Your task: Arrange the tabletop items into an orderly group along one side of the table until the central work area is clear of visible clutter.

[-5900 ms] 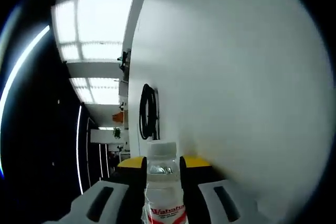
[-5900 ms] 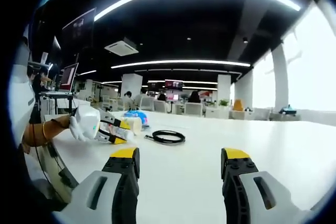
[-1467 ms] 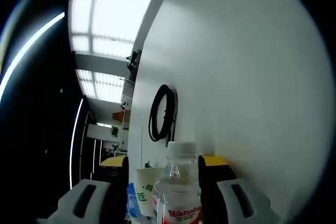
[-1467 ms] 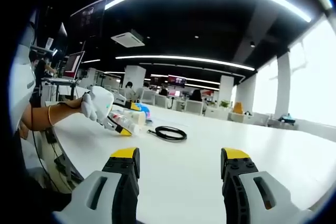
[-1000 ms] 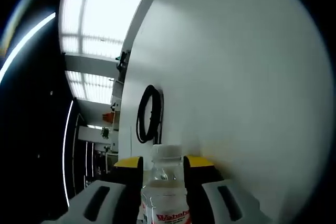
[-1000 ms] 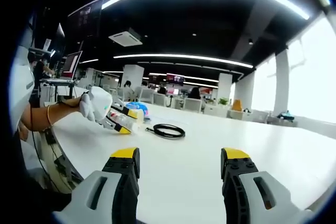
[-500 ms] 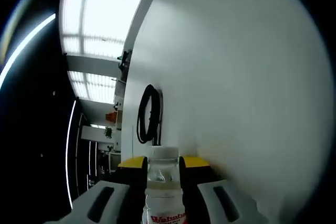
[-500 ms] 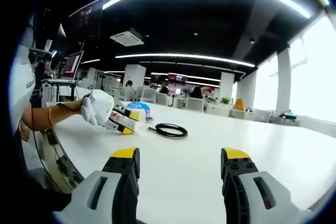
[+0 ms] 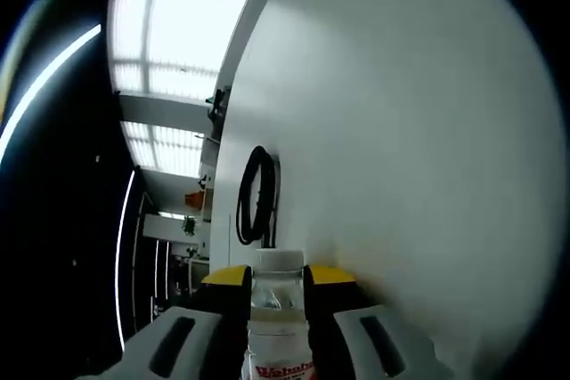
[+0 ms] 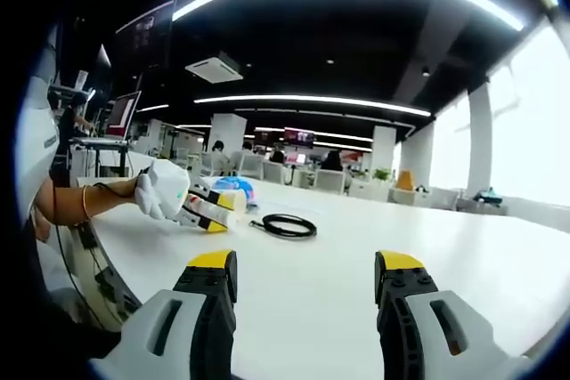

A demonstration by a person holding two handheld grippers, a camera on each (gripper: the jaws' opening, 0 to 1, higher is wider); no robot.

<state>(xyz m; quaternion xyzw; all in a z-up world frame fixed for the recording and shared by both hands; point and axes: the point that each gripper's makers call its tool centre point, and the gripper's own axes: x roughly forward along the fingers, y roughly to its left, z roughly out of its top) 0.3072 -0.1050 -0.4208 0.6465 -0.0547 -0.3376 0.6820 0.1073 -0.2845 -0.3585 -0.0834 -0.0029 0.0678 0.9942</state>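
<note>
Left gripper [image 9: 278, 280] is what I watch first: its yellow-tipped jaws are pinched on a clear water bottle [image 9: 279, 318] with a white cap and a red-lettered label, and the bottle's neck sits squarely between the two tips in the left gripper view. That view is rolled on its side, so the white table [image 9: 410, 157] stands up like a wall on the right, and I read the bottle as carried close to the tabletop rather than resting on it, though I cannot tell whether its base touches. In the right gripper view I see this same left gripper [image 10: 203, 211] far off to the left near the table edge, gripped by a white-gloved hand [image 10: 158, 190], with a blue-and-white item [image 10: 233, 186] just beyond it that I cannot make out clearly. I judge the bottle is being brought there to join the group along that side. A coiled black cable [image 10: 284, 226] lies flat a little to the right of that spot, nearer the middle, and I think it needs gathering too. My right gripper [image 10: 305, 269] hangs spread wide with nothing between its jaws, low over bare table, probably kept free for the cable.
</note>
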